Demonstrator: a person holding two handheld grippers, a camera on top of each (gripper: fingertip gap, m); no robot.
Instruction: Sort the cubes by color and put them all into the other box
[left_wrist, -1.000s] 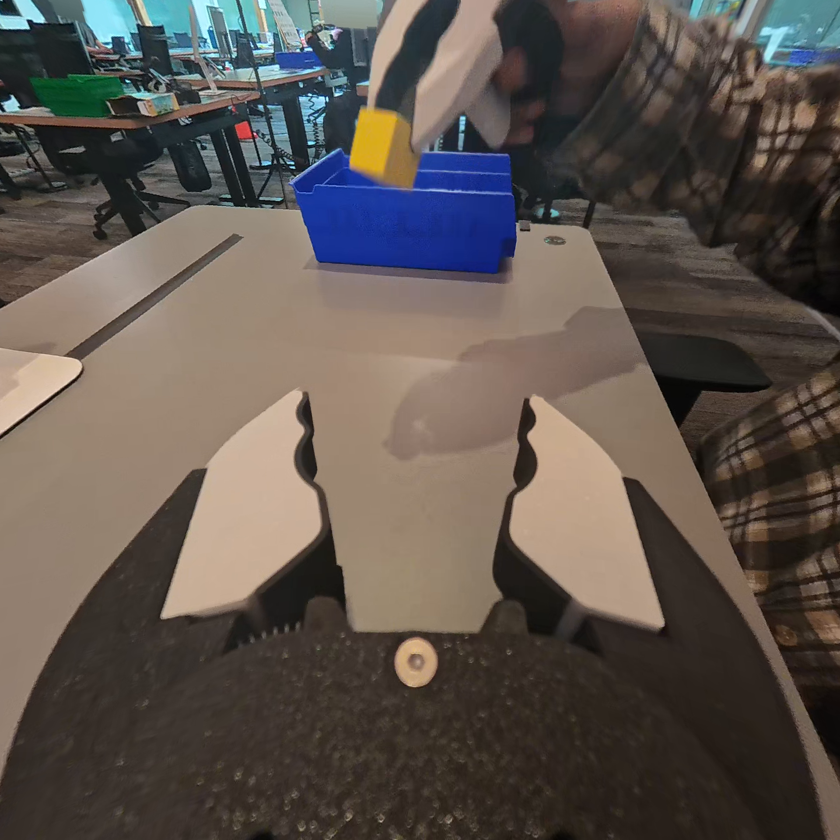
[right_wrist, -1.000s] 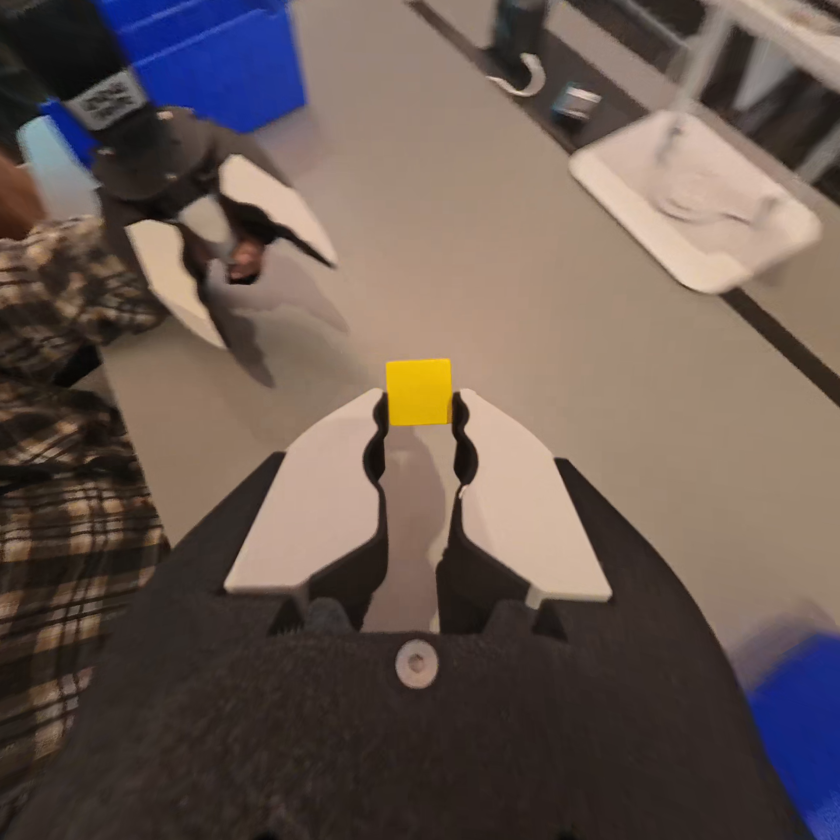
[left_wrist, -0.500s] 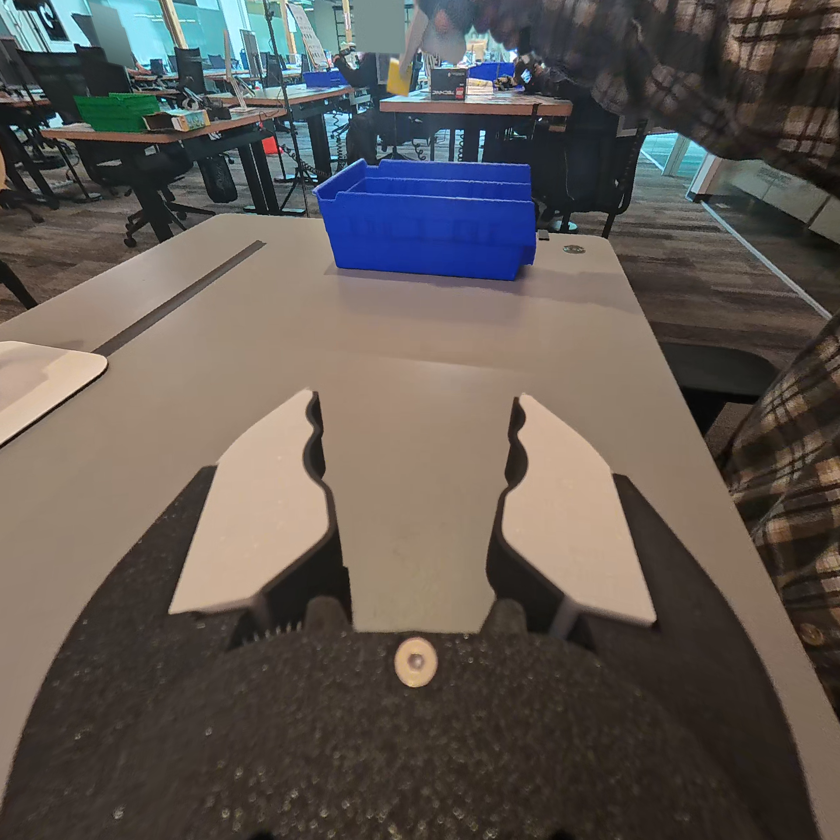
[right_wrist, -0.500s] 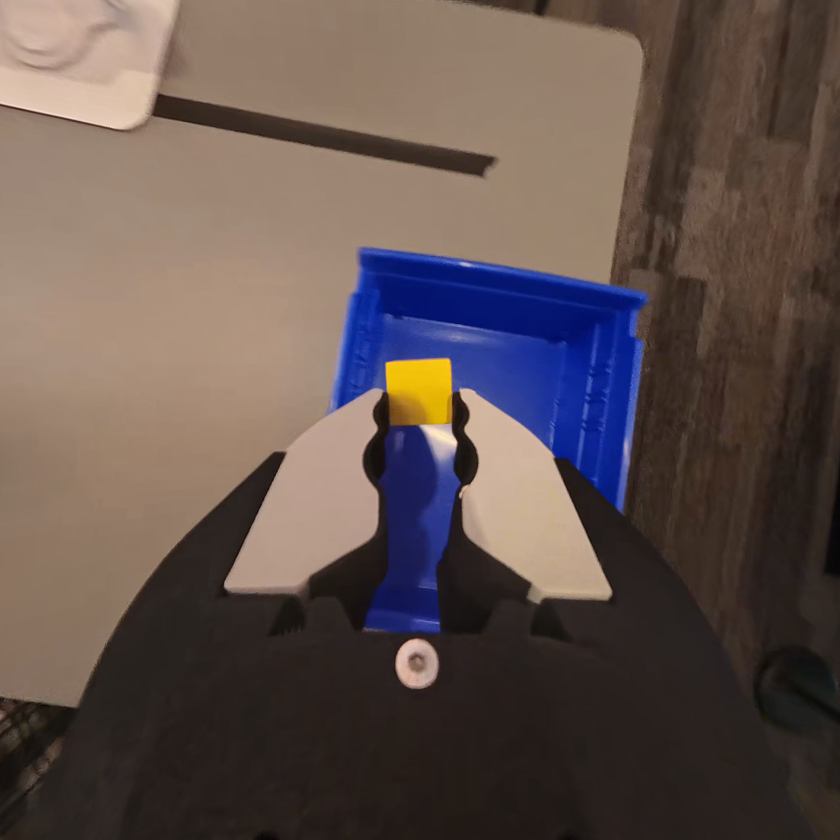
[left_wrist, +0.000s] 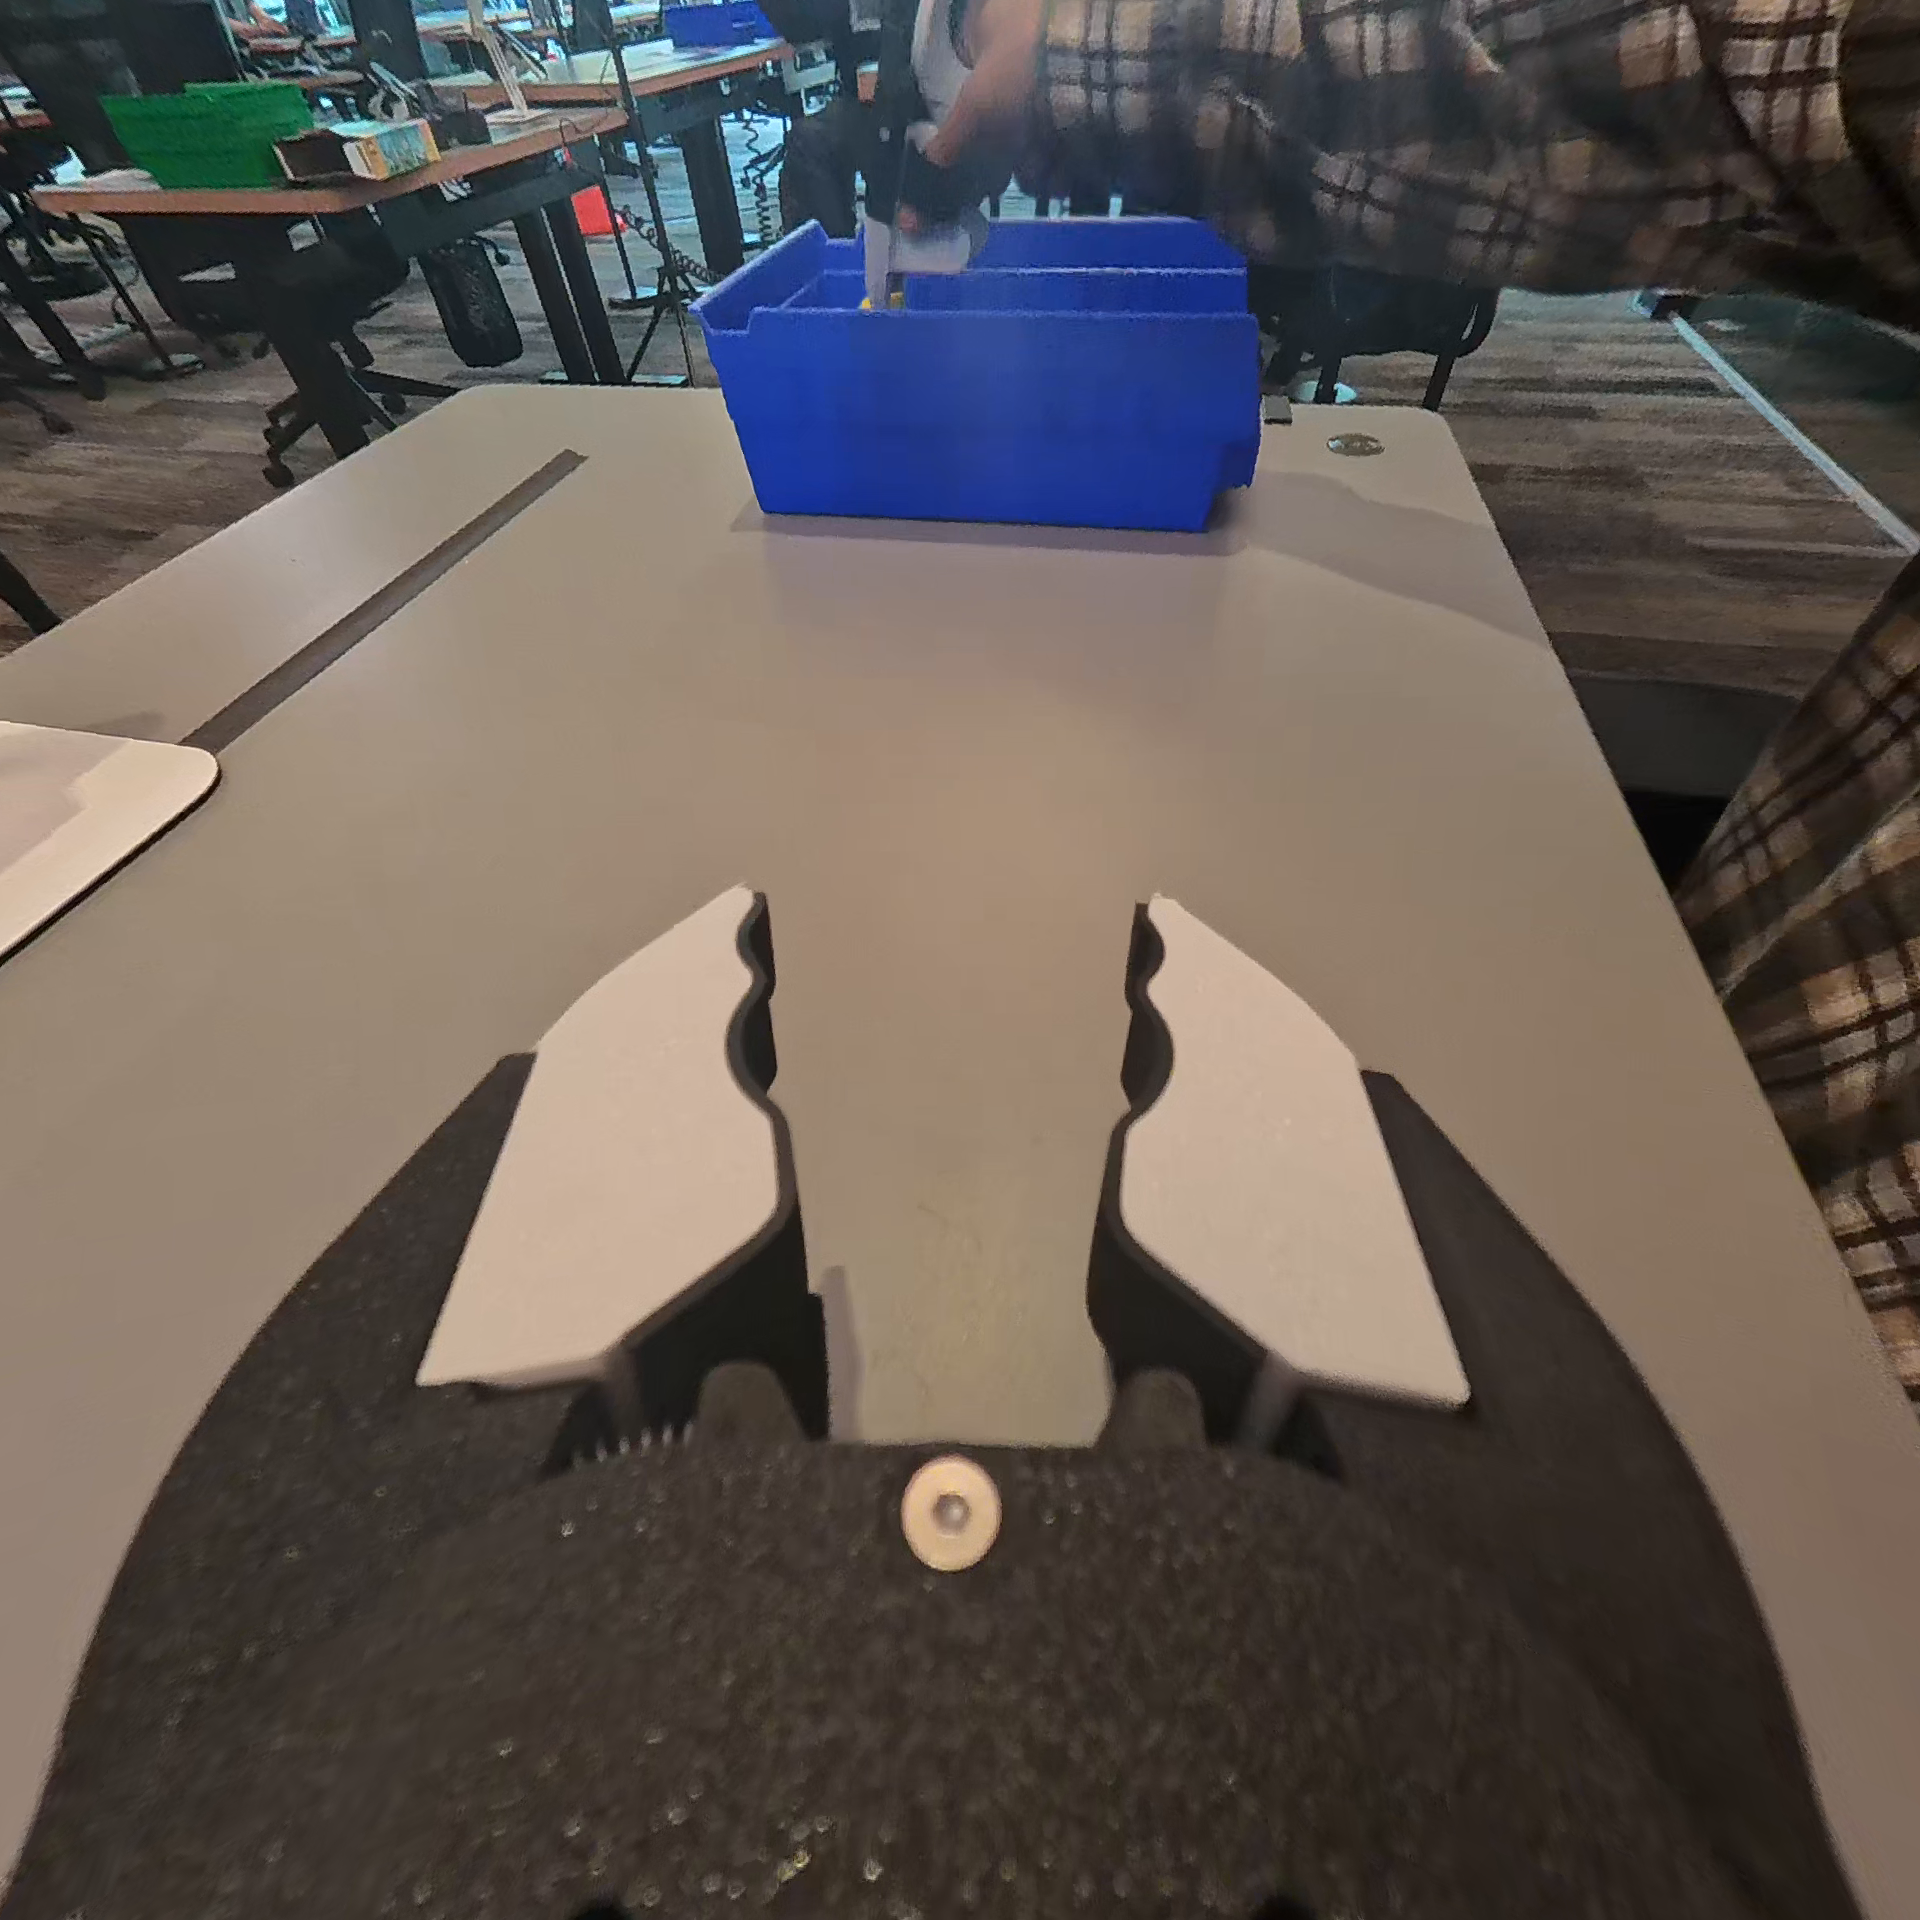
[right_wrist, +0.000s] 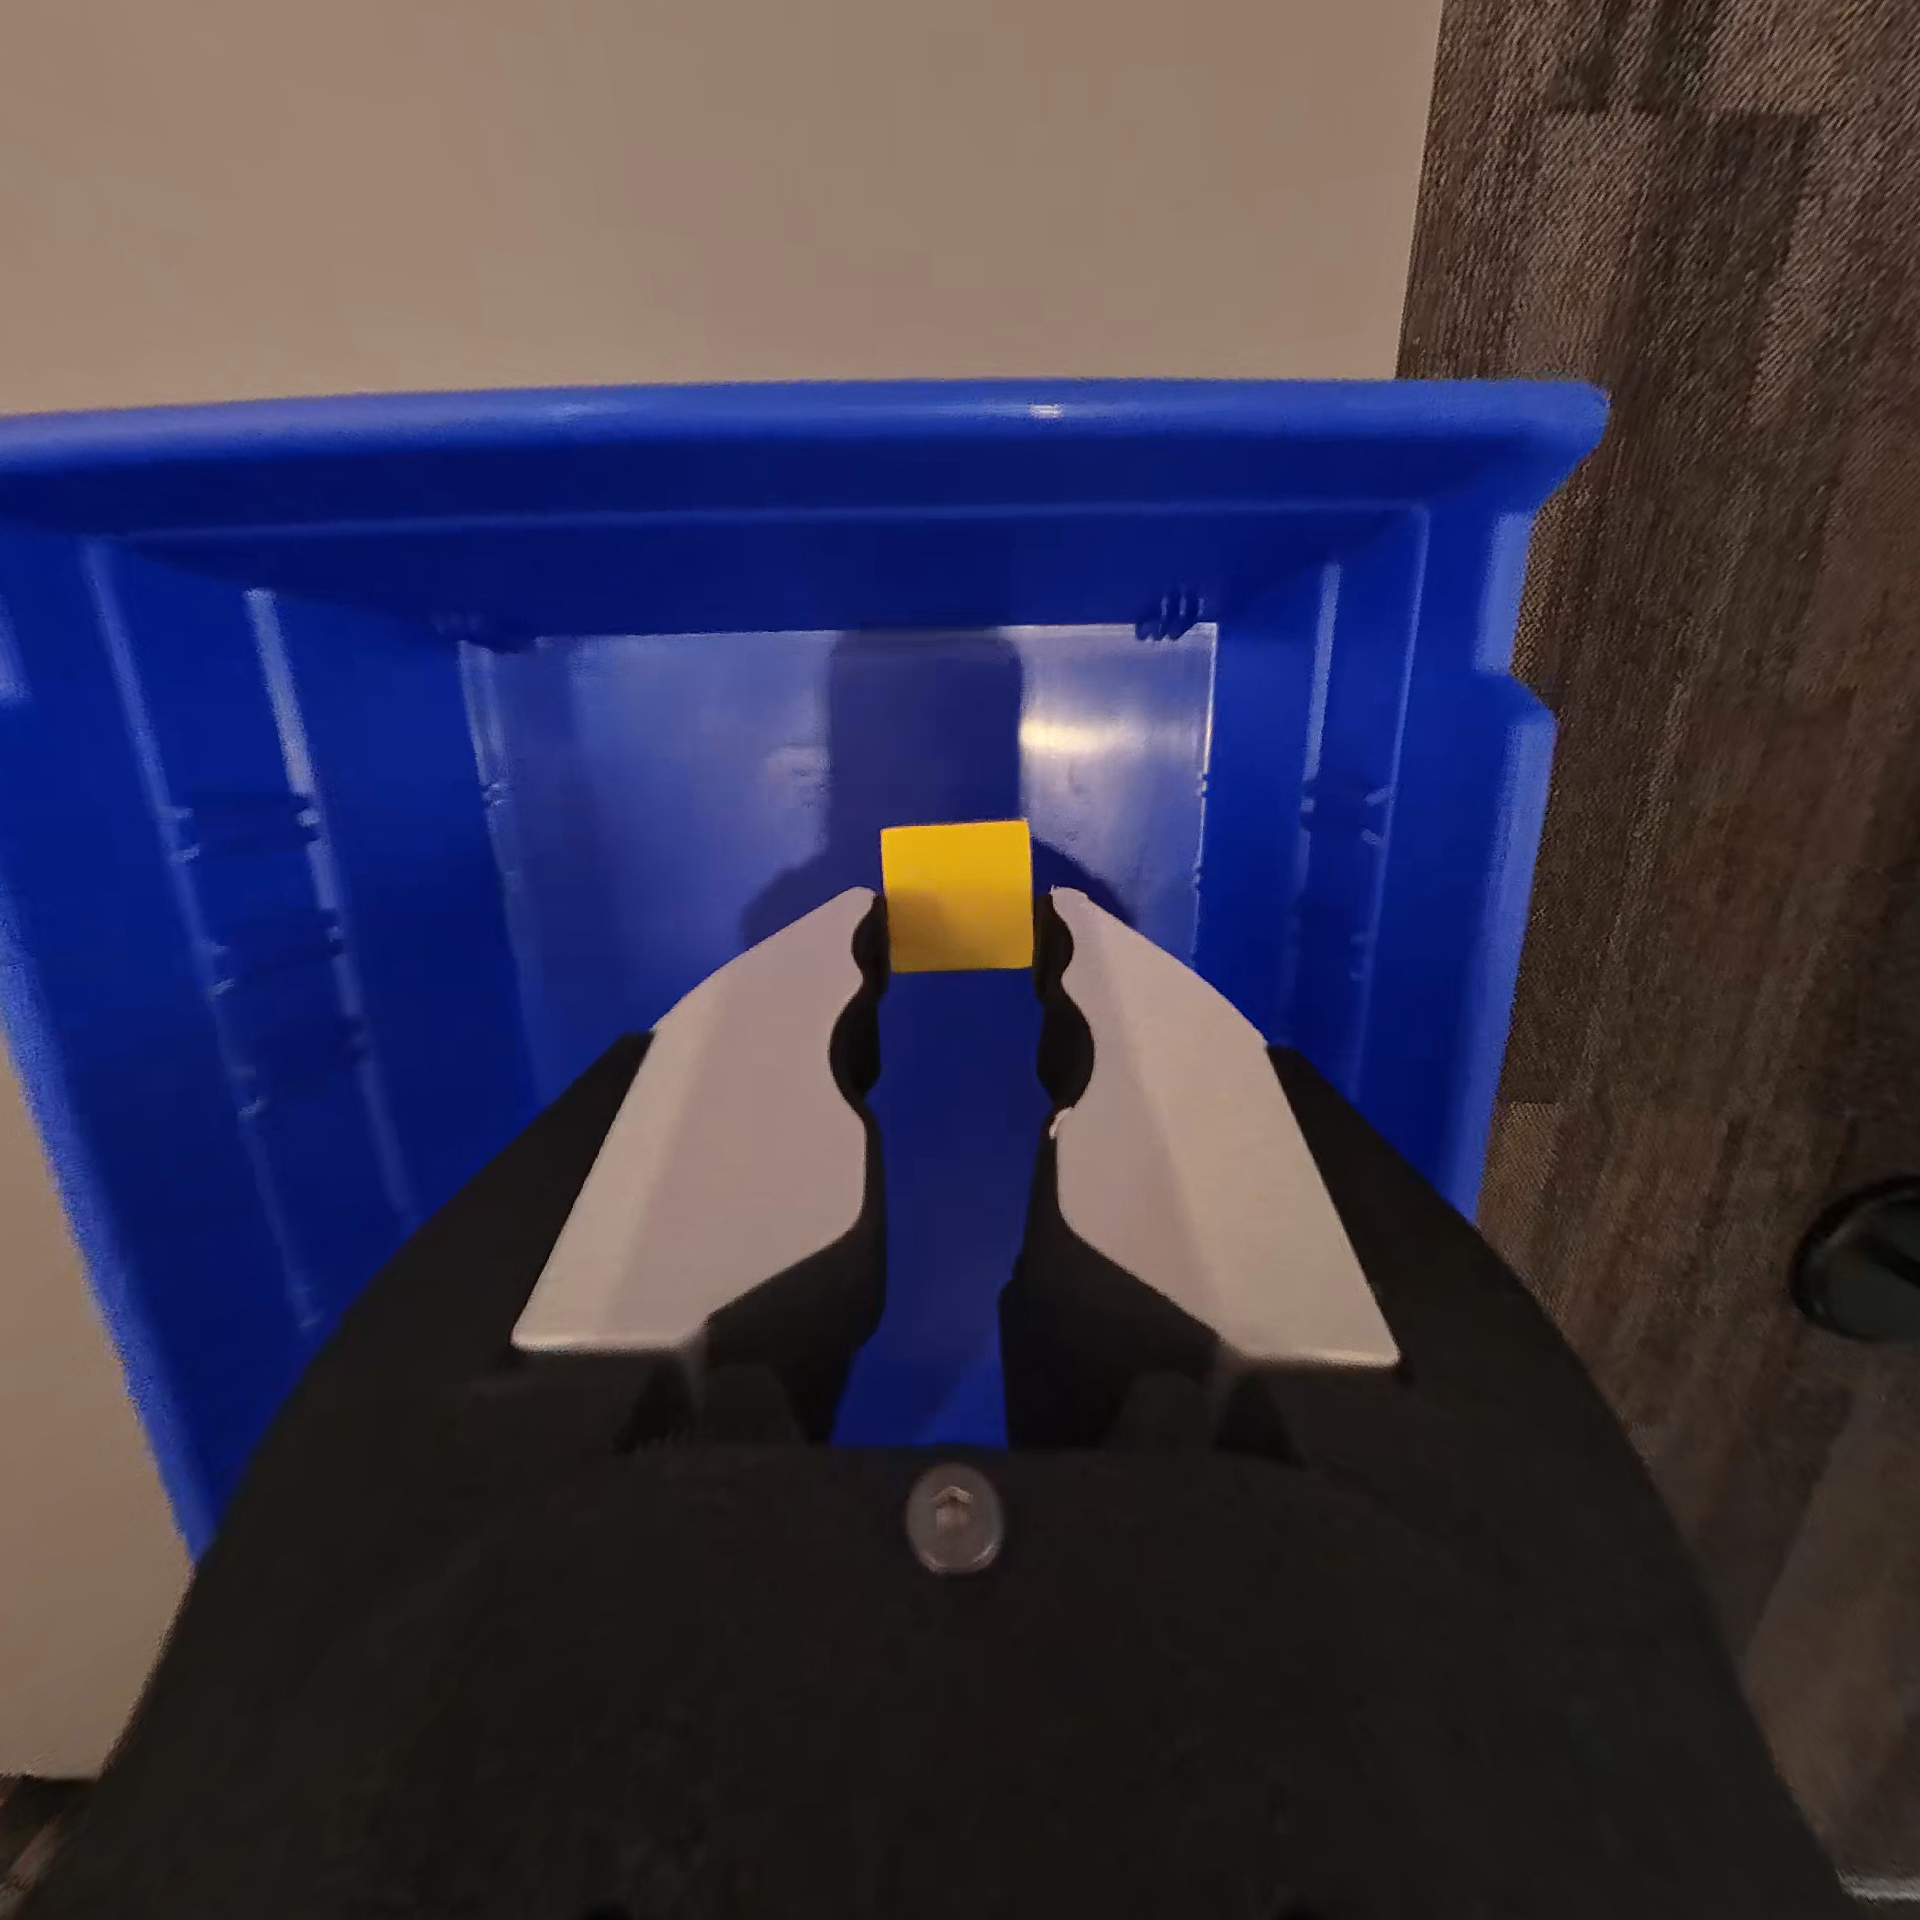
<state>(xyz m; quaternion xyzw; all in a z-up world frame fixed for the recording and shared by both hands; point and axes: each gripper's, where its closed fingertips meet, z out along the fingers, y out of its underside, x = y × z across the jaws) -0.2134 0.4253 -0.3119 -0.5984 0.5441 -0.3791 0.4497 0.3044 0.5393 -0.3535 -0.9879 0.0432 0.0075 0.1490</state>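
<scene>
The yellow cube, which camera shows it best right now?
The right wrist view: the yellow cube sits clamped at the right gripper tips, sharp and central, over the blue box. The left wrist view shows only a yellow sliver behind the box's near wall.

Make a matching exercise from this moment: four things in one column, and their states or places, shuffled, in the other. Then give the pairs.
Things
1. left gripper
2. right gripper
3. yellow cube
4. blue box

States or places
A. stands at the table's far end in the left wrist view
B. shut on a cube, lowered into the box
C. open, nothing between its fingers
D. pinched between two fingertips

Pairs: 1-C, 2-B, 3-D, 4-A
</scene>
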